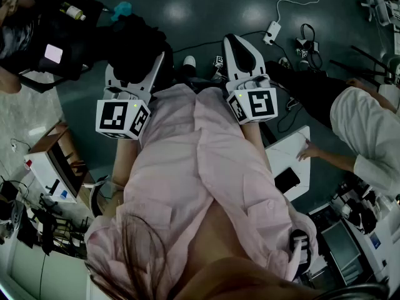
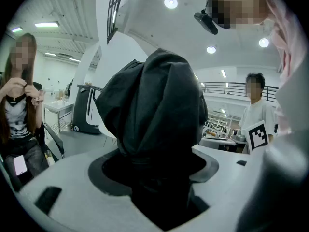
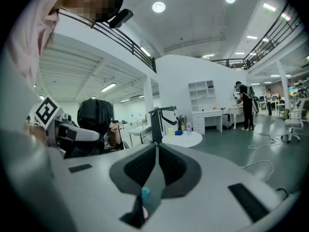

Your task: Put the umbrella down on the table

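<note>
A folded black umbrella [image 2: 154,105] fills the space between the jaws of my left gripper [image 2: 154,151], which is shut on its bunched fabric and holds it in the air. In the head view the umbrella [image 1: 134,45] is a dark bundle sticking out beyond the left gripper [image 1: 136,74], above the floor. My right gripper [image 1: 240,52] is beside it, shut with nothing between its pads [image 3: 145,166]. From the right gripper view the umbrella [image 3: 95,115] shows at the left. A white table [image 1: 284,149] stands to my right, below the right arm.
A person in white [image 1: 365,130] rests a hand on that table, where a dark phone [image 1: 287,180] lies. Someone sits at the upper left [image 1: 37,36]. A power strip [image 1: 272,30] and cables lie on the floor ahead. A round white table [image 3: 181,139] stands farther off.
</note>
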The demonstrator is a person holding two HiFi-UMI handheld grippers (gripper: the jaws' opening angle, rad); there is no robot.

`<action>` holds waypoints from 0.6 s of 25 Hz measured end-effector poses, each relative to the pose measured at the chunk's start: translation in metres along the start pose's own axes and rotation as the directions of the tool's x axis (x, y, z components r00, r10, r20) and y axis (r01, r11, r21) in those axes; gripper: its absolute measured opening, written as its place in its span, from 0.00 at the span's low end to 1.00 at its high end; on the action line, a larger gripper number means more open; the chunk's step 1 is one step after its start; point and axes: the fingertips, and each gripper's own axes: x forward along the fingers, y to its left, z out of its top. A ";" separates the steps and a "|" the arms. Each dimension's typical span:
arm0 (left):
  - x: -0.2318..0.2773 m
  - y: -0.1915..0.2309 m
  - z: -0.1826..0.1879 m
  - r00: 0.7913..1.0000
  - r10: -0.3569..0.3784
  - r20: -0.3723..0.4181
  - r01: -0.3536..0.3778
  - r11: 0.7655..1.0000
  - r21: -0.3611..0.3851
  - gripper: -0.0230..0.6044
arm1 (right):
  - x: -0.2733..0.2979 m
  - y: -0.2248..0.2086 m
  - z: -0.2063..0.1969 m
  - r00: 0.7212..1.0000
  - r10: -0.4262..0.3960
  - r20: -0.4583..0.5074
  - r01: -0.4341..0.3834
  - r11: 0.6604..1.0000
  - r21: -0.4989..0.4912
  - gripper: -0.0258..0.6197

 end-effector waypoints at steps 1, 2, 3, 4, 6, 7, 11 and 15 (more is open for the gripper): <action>0.001 -0.002 0.000 1.000 0.000 -0.001 0.000 1.000 -0.002 0.55 | -0.001 -0.002 0.000 1.000 -0.001 -0.002 0.001 1.000 0.000 0.11; 0.002 -0.003 0.000 1.000 0.000 -0.001 0.000 1.000 -0.004 0.55 | -0.002 -0.004 0.000 1.000 -0.002 -0.004 0.002 1.000 -0.001 0.10; 0.004 -0.005 0.000 1.000 0.001 -0.001 -0.001 1.000 -0.003 0.55 | -0.003 -0.006 0.000 1.000 -0.002 -0.005 0.002 1.000 -0.001 0.10; 0.005 -0.006 0.001 1.000 0.002 0.000 -0.002 1.000 -0.001 0.55 | -0.003 -0.008 0.000 1.000 -0.001 -0.005 0.001 1.000 -0.002 0.10; 0.009 -0.008 0.003 1.000 0.007 0.003 -0.007 1.000 0.010 0.55 | -0.005 -0.013 0.001 1.000 0.001 -0.006 -0.001 1.000 -0.006 0.10; 0.012 -0.009 0.004 1.000 0.011 0.005 -0.011 1.000 0.016 0.55 | -0.006 -0.016 0.001 1.000 0.001 -0.007 -0.002 1.000 -0.007 0.10; 0.020 -0.011 0.009 0.999 0.031 0.026 -0.031 0.999 0.022 0.55 | -0.009 -0.031 -0.002 1.000 -0.004 -0.013 0.004 1.000 -0.015 0.10; 0.027 -0.010 0.006 0.998 0.050 0.038 -0.050 0.999 -0.002 0.55 | -0.012 -0.043 -0.001 1.000 0.004 0.020 -0.004 1.000 -0.012 0.11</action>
